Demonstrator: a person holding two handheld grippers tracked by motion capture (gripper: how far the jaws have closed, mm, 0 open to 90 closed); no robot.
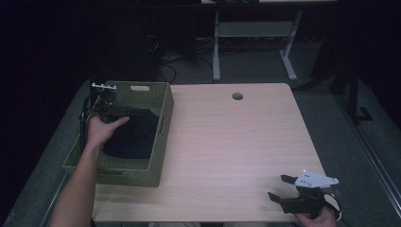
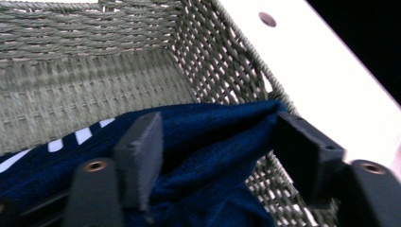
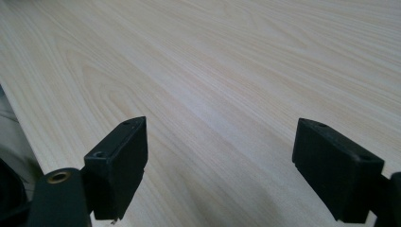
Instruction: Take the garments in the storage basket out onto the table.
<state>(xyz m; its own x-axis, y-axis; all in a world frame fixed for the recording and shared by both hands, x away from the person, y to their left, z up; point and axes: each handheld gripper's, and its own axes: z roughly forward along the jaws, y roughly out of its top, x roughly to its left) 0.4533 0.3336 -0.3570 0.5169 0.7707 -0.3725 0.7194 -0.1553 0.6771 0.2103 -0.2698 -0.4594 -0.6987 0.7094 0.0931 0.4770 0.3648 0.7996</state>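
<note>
While the right gripper (image 1: pixel 280 187) hovers with jaws spread wide and nothing between them over the bare near corner of the wooden table (image 1: pixel 227 142), the left gripper (image 2: pixel 215 142) reaches down into the green woven basket (image 1: pixel 163 120) at the table's left edge. Its jaws stand partly open astride a fold of the dark blue cloth (image 2: pixel 213 137) lying on the basket floor; white stripes show on the cloth.

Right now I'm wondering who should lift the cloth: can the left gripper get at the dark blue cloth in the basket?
Probably yes. The left gripper is already inside the woven basket, jaws apart with the dark blue cloth bunched between them and nothing in the way.
</note>
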